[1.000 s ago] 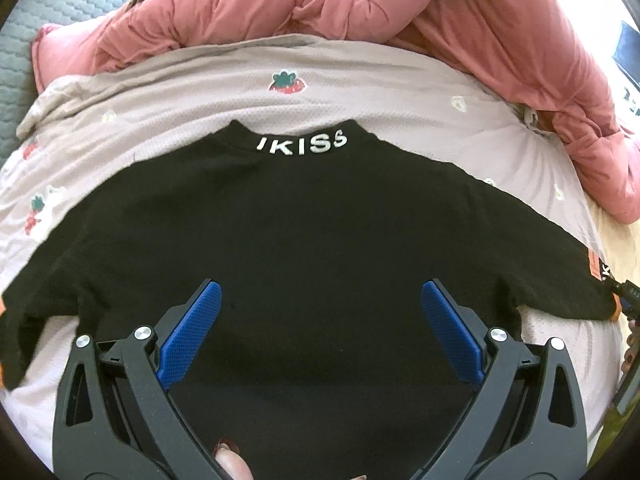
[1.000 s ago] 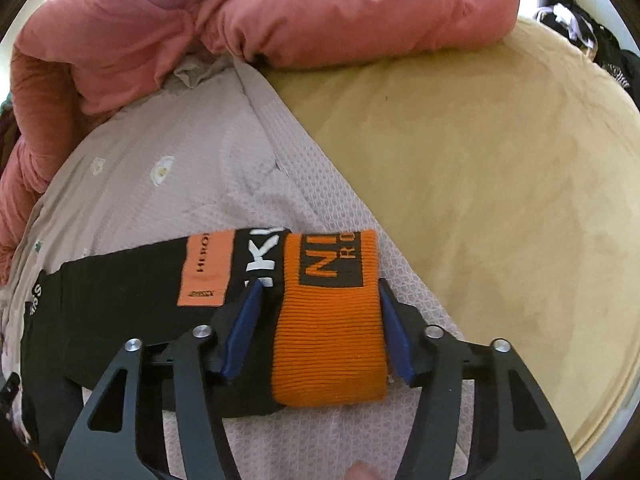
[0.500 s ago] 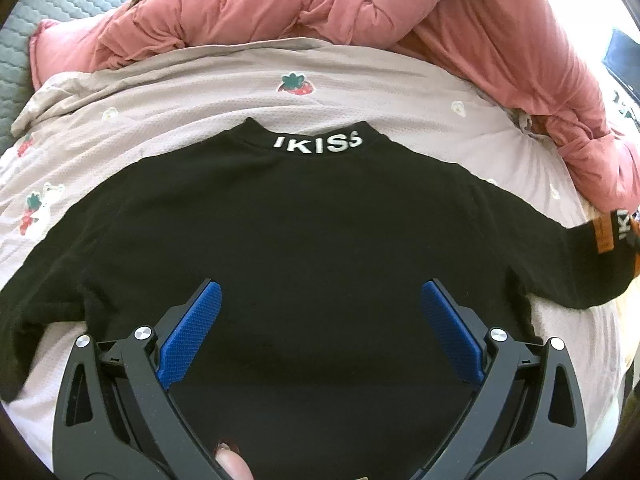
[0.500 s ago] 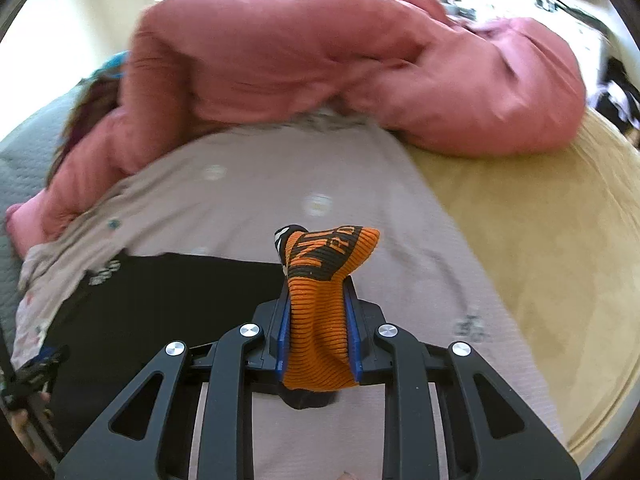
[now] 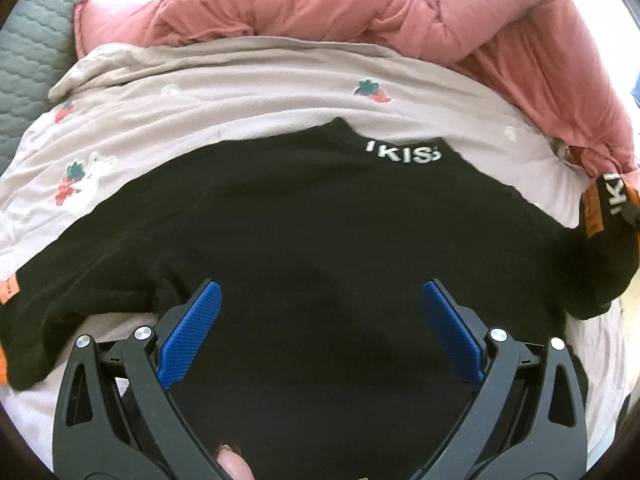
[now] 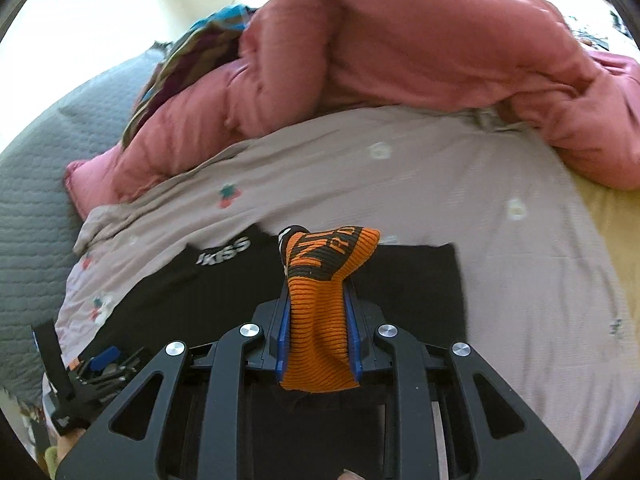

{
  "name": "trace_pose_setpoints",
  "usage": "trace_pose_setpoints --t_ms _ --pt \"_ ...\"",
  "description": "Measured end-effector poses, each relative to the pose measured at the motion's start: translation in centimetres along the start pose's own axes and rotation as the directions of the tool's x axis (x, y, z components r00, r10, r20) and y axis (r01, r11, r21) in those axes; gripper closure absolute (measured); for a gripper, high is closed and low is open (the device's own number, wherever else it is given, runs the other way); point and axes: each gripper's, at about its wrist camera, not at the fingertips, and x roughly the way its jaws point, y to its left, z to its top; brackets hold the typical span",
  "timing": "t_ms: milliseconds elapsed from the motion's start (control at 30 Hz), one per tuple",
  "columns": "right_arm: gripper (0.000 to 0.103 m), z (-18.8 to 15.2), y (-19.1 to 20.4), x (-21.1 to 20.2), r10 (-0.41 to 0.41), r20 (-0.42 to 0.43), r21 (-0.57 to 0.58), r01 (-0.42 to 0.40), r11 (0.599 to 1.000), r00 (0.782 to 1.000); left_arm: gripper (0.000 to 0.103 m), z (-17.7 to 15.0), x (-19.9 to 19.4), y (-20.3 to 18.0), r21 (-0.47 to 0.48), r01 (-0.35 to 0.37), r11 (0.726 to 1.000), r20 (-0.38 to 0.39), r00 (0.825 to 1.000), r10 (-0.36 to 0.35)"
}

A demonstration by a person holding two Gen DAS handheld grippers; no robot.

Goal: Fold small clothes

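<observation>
A black sweater (image 5: 320,220) with white lettering on its collar (image 5: 404,156) lies flat on a pale sheet (image 5: 240,92) printed with strawberries. My left gripper (image 5: 320,320) hovers over the sweater's lower body, open, with nothing between its blue pads (image 5: 192,332). My right gripper (image 6: 318,292) is shut on the sleeve's orange ribbed cuff (image 6: 324,344) and holds it lifted above the sweater's body (image 6: 420,280). In the left wrist view the raised sleeve (image 5: 600,248) hangs at the right edge. The left sleeve (image 5: 40,320) lies spread out to the left.
A bulky pink duvet (image 5: 360,12) is heaped along the far side of the sheet. A grey quilted cover (image 5: 28,40) lies at the left and a tan blanket (image 6: 616,240) at the right. A striped cloth (image 6: 192,52) pokes out behind the duvet.
My right gripper closed on the orange cuff, lifted it and carried the sleeve leftward over the sweater's body. My left gripper slid left across the sweater and stayed open.
</observation>
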Motion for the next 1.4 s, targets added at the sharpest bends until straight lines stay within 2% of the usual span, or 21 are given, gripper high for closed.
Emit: trace_pose_setpoints --t_ms 233,500,567,667,733,933,1000,1067,1167,1300,1400 --pt "0.082 -0.5 5.4 2.8 0.064 -0.052 -0.044 -0.066 0.997 0.997 0.009 -0.7 0.4 1.6 -0.025 0.030 0.999 -0.028 0.999 -0.031" --pt "0.081 -1.2 9.5 5.8 0.106 -0.107 -0.072 -0.114 0.991 0.989 0.009 -0.8 0.3 1.5 -0.033 0.083 0.996 -0.024 0.996 -0.084" --pt "0.073 -1.2 10.4 6.3 0.119 -0.111 -0.079 -0.128 0.989 0.987 0.009 -0.8 0.2 1.1 -0.023 0.087 0.996 -0.021 0.996 -0.087" --pt "0.068 -1.0 10.9 6.1 0.144 -0.090 -0.086 -0.152 0.985 0.985 0.009 -0.8 0.3 0.7 -0.019 0.106 0.994 -0.019 0.994 -0.106" --pt "0.055 -0.9 10.8 5.8 0.146 -0.072 -0.094 -0.153 0.984 0.987 0.009 -0.8 0.5 0.5 -0.023 0.127 0.992 -0.019 0.992 -0.128" --pt "0.050 -1.4 7.4 5.1 0.105 -0.055 -0.061 -0.108 0.992 0.993 0.014 -0.7 1.4 0.2 -0.051 0.202 0.978 -0.017 0.979 -0.203" --pt "0.049 -1.9 5.9 4.8 0.082 -0.048 -0.044 -0.084 0.996 0.995 0.020 -0.7 1.9 0.4 -0.071 0.209 0.975 -0.016 0.977 -0.211" --pt "0.046 -2.6 4.0 4.3 0.049 -0.037 -0.021 -0.050 0.999 0.998 0.023 -0.6 2.4 0.9 -0.099 0.212 0.972 -0.009 0.977 -0.214" --pt "0.044 -3.6 1.9 3.5 0.012 -0.026 0.006 -0.012 1.000 1.000 0.027 -0.1 3.0 2.3 -0.169 0.249 0.954 0.012 0.968 -0.250" --pt "0.044 -4.8 0.1 2.9 0.001 -0.031 0.028 0.000 1.000 1.000 0.038 0.3 3.9 3.3 -0.237 0.308 0.921 0.033 0.950 -0.309" --pt "0.044 -5.2 0.0 2.8 0.005 -0.039 0.013 -0.005 1.000 0.999 0.057 0.4 4.6 2.8 -0.235 0.317 0.919 0.027 0.947 -0.320"
